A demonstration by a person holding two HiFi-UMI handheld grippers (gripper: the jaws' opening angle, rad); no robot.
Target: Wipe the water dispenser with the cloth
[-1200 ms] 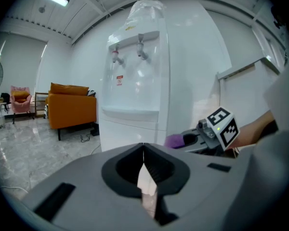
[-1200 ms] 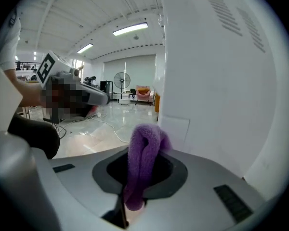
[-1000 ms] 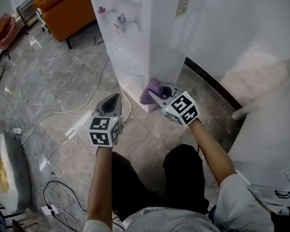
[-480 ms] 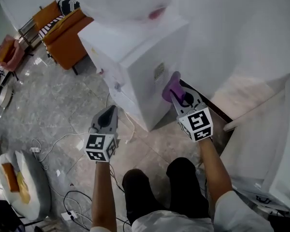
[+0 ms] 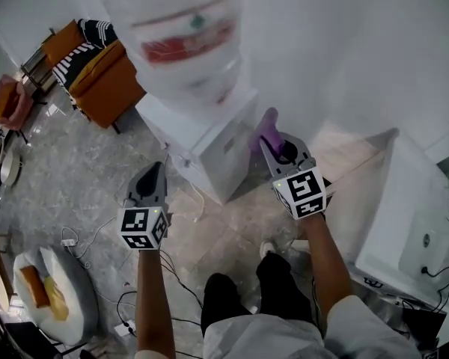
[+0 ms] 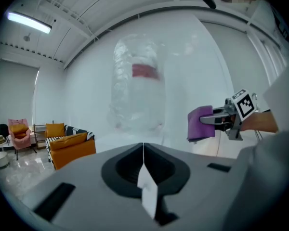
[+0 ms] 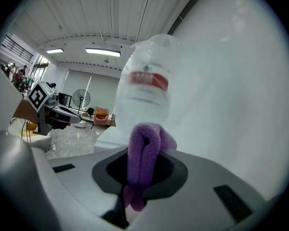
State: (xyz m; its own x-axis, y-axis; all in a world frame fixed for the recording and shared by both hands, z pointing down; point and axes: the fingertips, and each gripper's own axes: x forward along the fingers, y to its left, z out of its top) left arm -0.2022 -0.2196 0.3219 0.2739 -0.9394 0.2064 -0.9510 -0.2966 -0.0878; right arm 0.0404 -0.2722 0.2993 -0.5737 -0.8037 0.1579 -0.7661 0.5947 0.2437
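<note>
With your right gripper (image 5: pixel 272 139) fingers (image 5: pixel 270 154) clenched on the cloth (image 5: pixel 267 126) and left gripper (image 5: pixel 154 167) closed empty, next press it onto the water dispenser (image 5: pixel 209 140).

The clear plastic water bottle (image 5: pixel 183 43) sits on the white box-shaped water dispenser (image 5: pixel 209 152), which stands on the grey marble floor (image 5: pixel 75 178). An orange sofa (image 5: pixel 105 81) stands to its left. The purple fleece cloth (image 5: pixel 266 126), between the right gripper's (image 5: pixel 269 137) jaws, is just beside the dispenser's right side. The left gripper (image 5: pixel 153 170) is before its front.

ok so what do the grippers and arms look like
The left gripper and right gripper are grey, tapering shells. Each carries a white cube with black square markers. The forearms are bare; a white short sleeve shows on the right arm.
</note>
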